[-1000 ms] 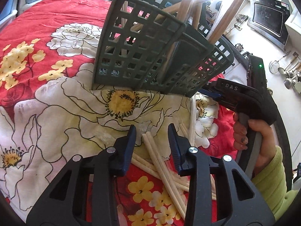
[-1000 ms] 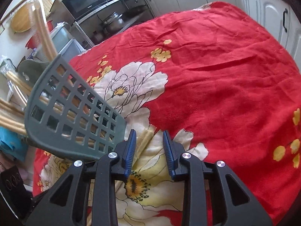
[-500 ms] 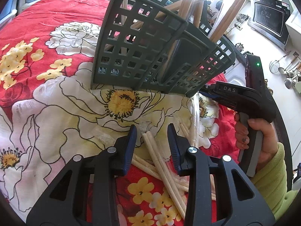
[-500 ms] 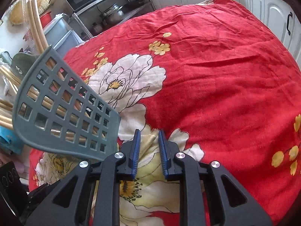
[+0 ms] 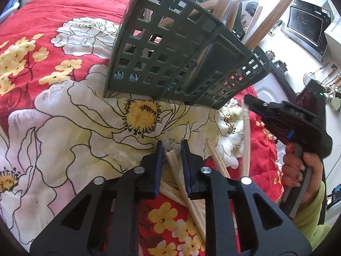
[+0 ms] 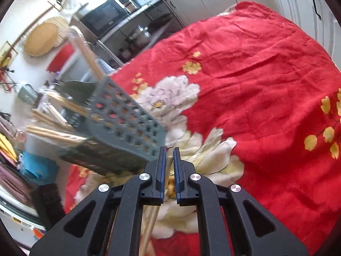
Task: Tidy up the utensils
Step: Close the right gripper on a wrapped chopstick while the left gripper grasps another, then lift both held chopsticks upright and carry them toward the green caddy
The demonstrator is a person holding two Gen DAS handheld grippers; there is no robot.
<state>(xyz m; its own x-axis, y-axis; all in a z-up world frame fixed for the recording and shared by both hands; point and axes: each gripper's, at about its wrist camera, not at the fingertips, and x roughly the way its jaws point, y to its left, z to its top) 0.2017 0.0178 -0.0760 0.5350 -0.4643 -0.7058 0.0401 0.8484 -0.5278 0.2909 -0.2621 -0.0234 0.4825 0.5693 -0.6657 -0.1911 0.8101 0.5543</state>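
Observation:
A grey-green lattice utensil basket point(image 5: 170, 49) stands tilted on the red flowered cloth, with several wooden chopsticks sticking out of its top; it also shows in the right wrist view point(image 6: 123, 125). Loose wooden chopsticks point(image 5: 181, 183) lie on the cloth under my left gripper point(image 5: 172, 145), whose jaws are narrowed around their ends. My right gripper point(image 6: 168, 151) is shut on a pair of chopsticks point(image 6: 152, 224) just right of the basket. In the left wrist view that pair point(image 5: 246, 140) hangs from the right gripper point(image 5: 248, 102).
The red flowered cloth point(image 6: 266, 85) covers the whole table. A microwave point(image 5: 307, 21) and hanging ladles stand behind the right hand. Shelves with pots and another microwave point(image 6: 102, 19) lie beyond the table's far edge.
My right gripper has closed on a pair of chopsticks and lifted them beside the basket. My left gripper's jaws have narrowed around the loose chopsticks.

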